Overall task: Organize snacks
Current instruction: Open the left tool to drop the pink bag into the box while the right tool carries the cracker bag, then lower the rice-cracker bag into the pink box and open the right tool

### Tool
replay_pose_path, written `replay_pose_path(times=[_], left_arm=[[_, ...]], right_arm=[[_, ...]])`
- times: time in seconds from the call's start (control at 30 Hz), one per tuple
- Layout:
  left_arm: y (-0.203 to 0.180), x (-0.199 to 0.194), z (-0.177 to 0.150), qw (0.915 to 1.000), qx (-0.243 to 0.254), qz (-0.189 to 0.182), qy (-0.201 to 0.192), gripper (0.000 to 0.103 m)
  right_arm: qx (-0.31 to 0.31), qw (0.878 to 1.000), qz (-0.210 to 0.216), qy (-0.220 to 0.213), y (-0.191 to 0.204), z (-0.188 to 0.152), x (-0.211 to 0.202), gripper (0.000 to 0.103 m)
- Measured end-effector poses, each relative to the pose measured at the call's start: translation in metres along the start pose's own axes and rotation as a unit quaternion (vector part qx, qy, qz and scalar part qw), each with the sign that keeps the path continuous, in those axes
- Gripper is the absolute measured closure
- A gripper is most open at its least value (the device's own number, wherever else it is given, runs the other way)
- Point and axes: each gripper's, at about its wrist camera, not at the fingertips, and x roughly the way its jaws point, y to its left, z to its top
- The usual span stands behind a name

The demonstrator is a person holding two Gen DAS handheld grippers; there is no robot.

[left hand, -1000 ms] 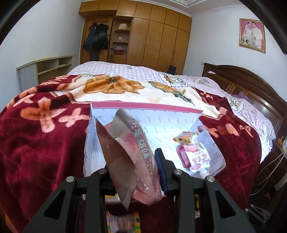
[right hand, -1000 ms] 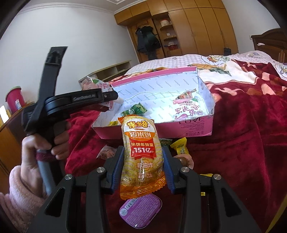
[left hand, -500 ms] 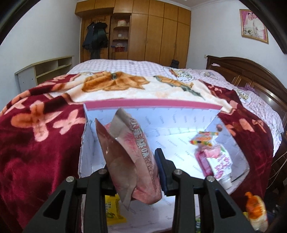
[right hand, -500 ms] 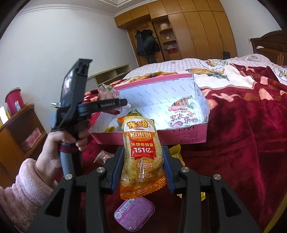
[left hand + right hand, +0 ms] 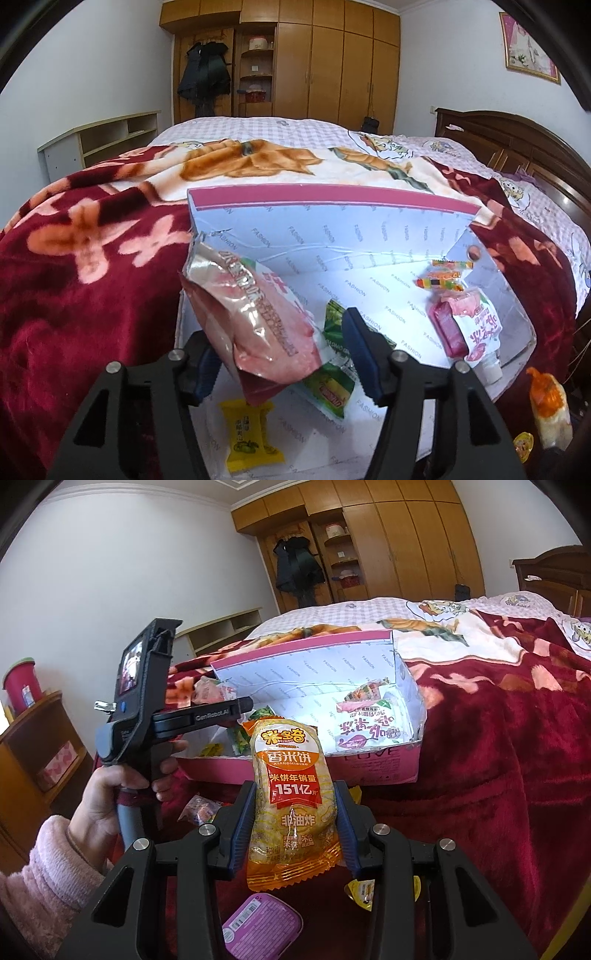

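A pink box with a white lining point(image 5: 332, 199) lies open on the bed; it also shows in the right wrist view point(image 5: 369, 771). My left gripper point(image 5: 280, 354) hangs over the box's left part with its jaws apart; a pink snack bag point(image 5: 255, 317) sits tilted between them, resting against the left finger. Green packets point(image 5: 332, 373), a yellow candy point(image 5: 247, 439) and a pink drink pouch point(image 5: 476, 325) lie in the box. My right gripper point(image 5: 295, 823) is shut on an orange rice cracker bag point(image 5: 291, 794), held in front of the box's near wall.
A red flowered blanket point(image 5: 92, 295) covers the bed. Loose snacks lie in front of the box: a purple tray point(image 5: 262, 926), a yellow jelly cup point(image 5: 364, 895), a wrapped candy point(image 5: 201, 808). A wooden headboard point(image 5: 517, 147) is at the right, a cabinet point(image 5: 33, 746) at the left.
My left gripper has moved forward over the box and its jaws have opened; the pink bag has tipped left and down. My right gripper still holds the rice cracker bag.
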Motion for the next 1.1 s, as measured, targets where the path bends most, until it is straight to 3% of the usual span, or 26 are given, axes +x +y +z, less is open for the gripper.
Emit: replay_pose_path(times=[0.43, 1.1], left_arm=[[0.001, -0.023, 0.000, 0.9998, -0.003, -0.003, -0.019, 0.025], [0.011, -0.046, -0.005, 0.9992, -0.010, -0.005, -0.038, 0.023]], right_arm=[[-0.012, 1.000, -0.008, 0.000, 0.003, 0.017, 0.006, 0.061], [-0.036, 0.999, -0.022, 0.000, 0.012, 0.061, 0.048, 0.061]])
